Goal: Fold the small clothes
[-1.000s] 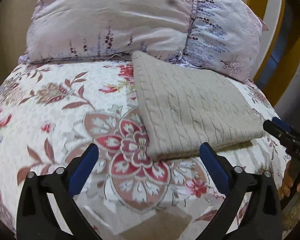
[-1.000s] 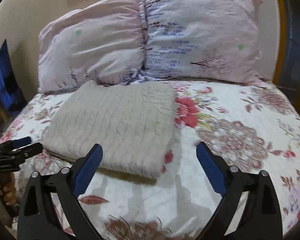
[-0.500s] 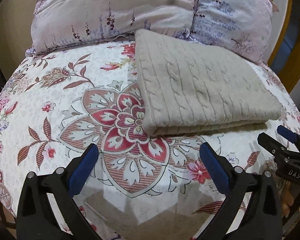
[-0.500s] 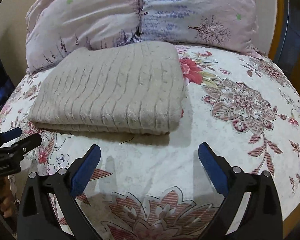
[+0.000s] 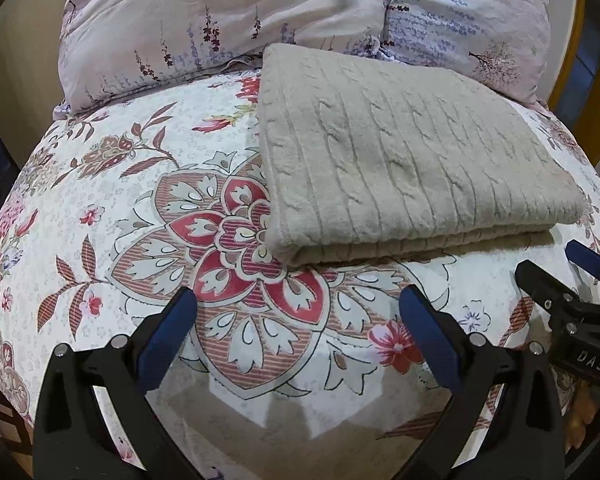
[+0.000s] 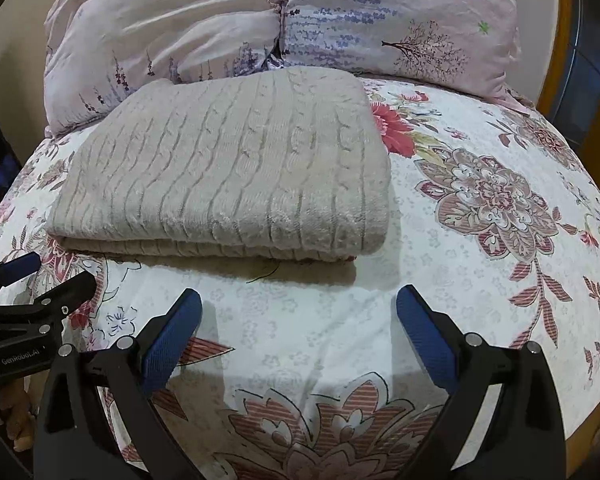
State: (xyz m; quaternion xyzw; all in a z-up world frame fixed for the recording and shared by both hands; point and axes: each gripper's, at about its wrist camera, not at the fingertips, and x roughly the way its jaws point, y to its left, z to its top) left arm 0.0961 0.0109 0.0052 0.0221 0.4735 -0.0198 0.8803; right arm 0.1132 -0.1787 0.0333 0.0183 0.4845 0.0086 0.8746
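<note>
Near the folded beige cable-knit sweater (image 5: 400, 160), both views have closed in since a second ago. Left gripper (image 5: 298, 320) and right gripper (image 6: 298, 316) gape empty just short of its front edge, so a further fold looks imminent.

My left claw (image 5: 298, 312) and right claw (image 6: 298, 312) are black frames with silver screws and blue ribbed pads.

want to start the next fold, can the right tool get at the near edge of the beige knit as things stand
Probably yes: the right tool is open, empty, and only bare bedspread lies between it and the folded beige knit.
</note>
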